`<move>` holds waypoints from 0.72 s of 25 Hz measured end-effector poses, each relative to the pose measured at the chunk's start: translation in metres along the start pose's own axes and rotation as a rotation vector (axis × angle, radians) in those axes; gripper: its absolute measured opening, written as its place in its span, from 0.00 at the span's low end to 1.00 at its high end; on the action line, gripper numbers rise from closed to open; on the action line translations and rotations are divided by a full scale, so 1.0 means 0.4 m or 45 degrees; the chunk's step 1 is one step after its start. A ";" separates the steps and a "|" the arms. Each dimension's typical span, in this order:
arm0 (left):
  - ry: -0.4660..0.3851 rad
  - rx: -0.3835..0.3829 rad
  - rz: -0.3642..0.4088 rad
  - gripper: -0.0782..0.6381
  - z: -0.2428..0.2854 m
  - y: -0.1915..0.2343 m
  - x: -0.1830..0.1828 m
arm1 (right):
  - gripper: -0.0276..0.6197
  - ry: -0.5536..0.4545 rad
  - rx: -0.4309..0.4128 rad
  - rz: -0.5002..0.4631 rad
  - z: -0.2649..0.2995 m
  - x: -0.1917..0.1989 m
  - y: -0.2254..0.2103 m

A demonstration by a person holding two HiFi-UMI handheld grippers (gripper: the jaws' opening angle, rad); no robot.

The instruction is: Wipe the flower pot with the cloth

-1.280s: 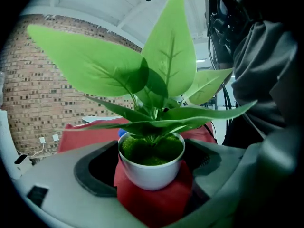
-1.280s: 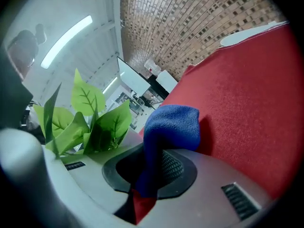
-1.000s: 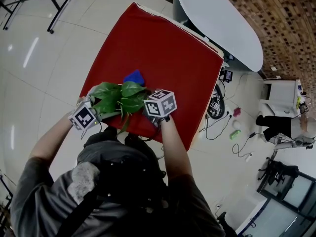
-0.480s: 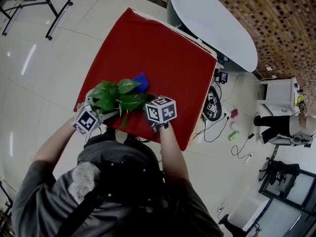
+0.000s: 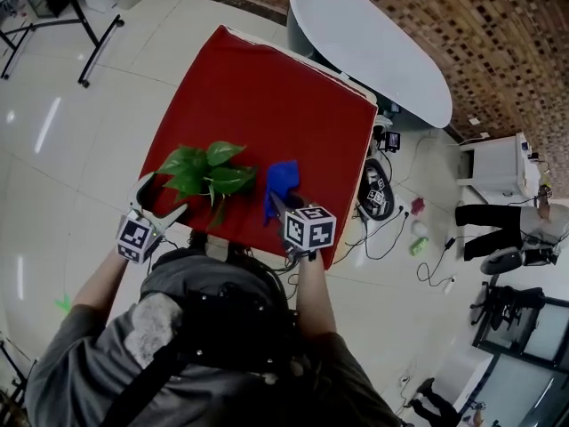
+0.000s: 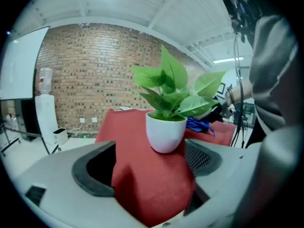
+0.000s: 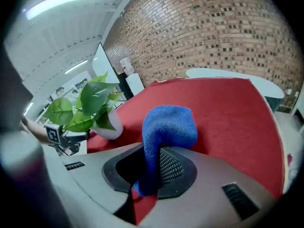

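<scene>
right gripper [image 7: 152, 171] jaws clamp cloth [image 7: 168, 125] beside flower pot [image 6: 165, 132], for wiping | left gripper [image 6: 149, 175] jaws apart, empty, before flower pot, likely to steady it

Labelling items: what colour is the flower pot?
White; the flower pot shows best in the left gripper view.
</scene>
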State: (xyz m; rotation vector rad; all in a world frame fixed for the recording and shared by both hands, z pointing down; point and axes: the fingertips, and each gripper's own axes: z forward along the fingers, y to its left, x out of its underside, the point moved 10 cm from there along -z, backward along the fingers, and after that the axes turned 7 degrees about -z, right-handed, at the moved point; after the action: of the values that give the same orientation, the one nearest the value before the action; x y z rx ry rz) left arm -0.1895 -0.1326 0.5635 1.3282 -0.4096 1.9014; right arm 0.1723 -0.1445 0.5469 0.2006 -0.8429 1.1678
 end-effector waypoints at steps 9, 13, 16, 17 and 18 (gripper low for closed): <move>-0.498 -0.262 -0.096 0.37 -0.170 0.106 -0.261 | 0.16 -0.588 0.252 0.145 -0.238 -0.101 0.038; -0.564 -0.251 -0.001 0.15 -0.180 0.145 -0.349 | 0.16 -0.769 0.351 0.120 -0.307 -0.164 0.093; -0.601 -0.228 0.015 0.14 -0.175 0.147 -0.406 | 0.16 -0.857 0.419 0.104 -0.356 -0.186 0.120; -0.607 -0.222 0.013 0.14 -0.177 0.140 -0.423 | 0.16 -0.882 0.421 0.101 -0.372 -0.187 0.128; -0.610 -0.220 0.009 0.14 -0.182 0.130 -0.438 | 0.16 -0.899 0.416 0.095 -0.389 -0.182 0.135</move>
State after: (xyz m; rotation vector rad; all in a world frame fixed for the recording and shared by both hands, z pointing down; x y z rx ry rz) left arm -0.2468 -0.1908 0.3845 1.6578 -0.7983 1.5001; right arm 0.1900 -0.0900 0.3763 0.8943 -1.2725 1.3177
